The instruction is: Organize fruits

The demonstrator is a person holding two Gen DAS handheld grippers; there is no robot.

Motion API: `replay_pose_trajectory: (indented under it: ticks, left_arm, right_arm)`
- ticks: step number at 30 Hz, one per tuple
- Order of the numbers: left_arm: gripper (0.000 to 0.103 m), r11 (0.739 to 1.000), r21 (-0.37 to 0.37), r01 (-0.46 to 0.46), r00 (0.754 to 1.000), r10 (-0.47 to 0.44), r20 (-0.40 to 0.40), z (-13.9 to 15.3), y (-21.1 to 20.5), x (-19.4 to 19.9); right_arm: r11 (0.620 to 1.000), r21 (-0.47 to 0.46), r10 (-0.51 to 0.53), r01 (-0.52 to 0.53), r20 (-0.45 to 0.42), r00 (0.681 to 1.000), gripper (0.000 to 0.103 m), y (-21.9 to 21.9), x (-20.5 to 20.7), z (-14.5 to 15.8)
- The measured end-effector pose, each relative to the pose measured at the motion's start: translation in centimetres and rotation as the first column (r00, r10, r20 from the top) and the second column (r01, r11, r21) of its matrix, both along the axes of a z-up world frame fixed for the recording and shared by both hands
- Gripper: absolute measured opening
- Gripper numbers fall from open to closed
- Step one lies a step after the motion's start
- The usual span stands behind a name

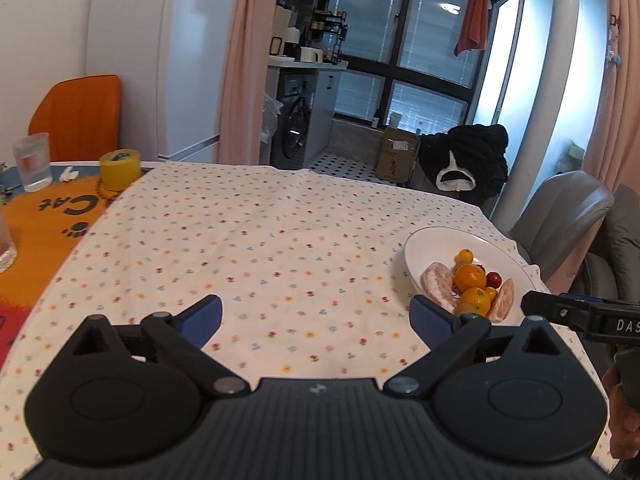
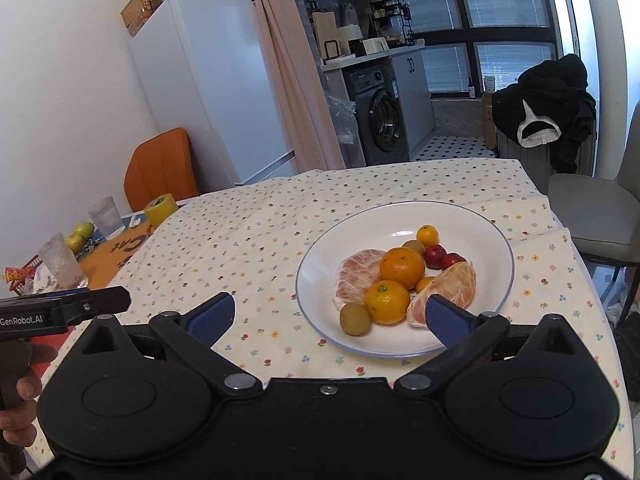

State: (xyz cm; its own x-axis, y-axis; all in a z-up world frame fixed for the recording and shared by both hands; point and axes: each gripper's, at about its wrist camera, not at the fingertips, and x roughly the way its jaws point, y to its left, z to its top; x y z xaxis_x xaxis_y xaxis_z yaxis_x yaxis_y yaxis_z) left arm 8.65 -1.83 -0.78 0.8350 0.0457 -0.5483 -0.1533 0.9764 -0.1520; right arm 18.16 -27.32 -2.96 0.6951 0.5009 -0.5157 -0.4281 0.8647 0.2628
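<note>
**Inspector:** Fruit sits gathered in one white plate [image 2: 404, 216] on the right side of the tabletop [image 2: 248, 240], which carries a flower-print cloth. Contents, please.

**Assistant:** Two large oranges [image 2: 402, 267] at the middle, touching each other. A peeled grapefruit piece [image 2: 356, 276] lies to their left, another peeled segment [image 2: 450, 290] to their right. One small orange [image 2: 427, 235] sits at the far side, two red fruits [image 2: 435, 256] just beside it, and a green-yellow fruit [image 2: 355, 319] at the near rim.

**Inspector:** Left claw [image 1: 316, 314]?

**Assistant:** Spread wide, holding nothing, above bare cloth to the left of the plate. Its right finger overlaps the plate's near edge in the left wrist view; contact cannot be told.

**Inspector:** Right claw [image 2: 330, 314]?

**Assistant:** Also spread wide and empty. Its right finger appears over the plate's near edge, in front of the right segment.

**Inspector:** Elsewhere?

**Assistant:** Far left: two green apples [image 2: 80, 236], drinking glasses [image 2: 105, 217], a yellow tape roll [image 2: 161, 209].
</note>
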Motion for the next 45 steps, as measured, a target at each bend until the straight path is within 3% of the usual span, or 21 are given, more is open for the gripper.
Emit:
replay_pose_trajectory:
  ticks: [24, 31, 45]
  left_arm:
    - [0.103, 0.997, 0.058, -0.047, 0.999, 0.047, 0.011, 3.7, 1.5, -8.3]
    - [0.103, 0.995, 0.088, -0.053, 0.998, 0.051, 0.026, 4.5, 1.6, -9.8]
    - [0.103, 0.993, 0.109, -0.054, 0.998, 0.052, 0.024, 4.5, 1.6, -10.3]
  right_arm:
    - [0.997, 0.053, 0.056, -0.057, 0.006, 0.998, 0.103, 0.4, -6.3, 3.6]
    - [0.997, 0.054, 0.047, -0.047, -0.004, 0.999, 0.103, 0.1, -7.7, 4.6]
    - [0.991, 0.033, 0.134, -0.133, -0.008, 0.991, 0.103, 0.9, -9.1, 4.5]
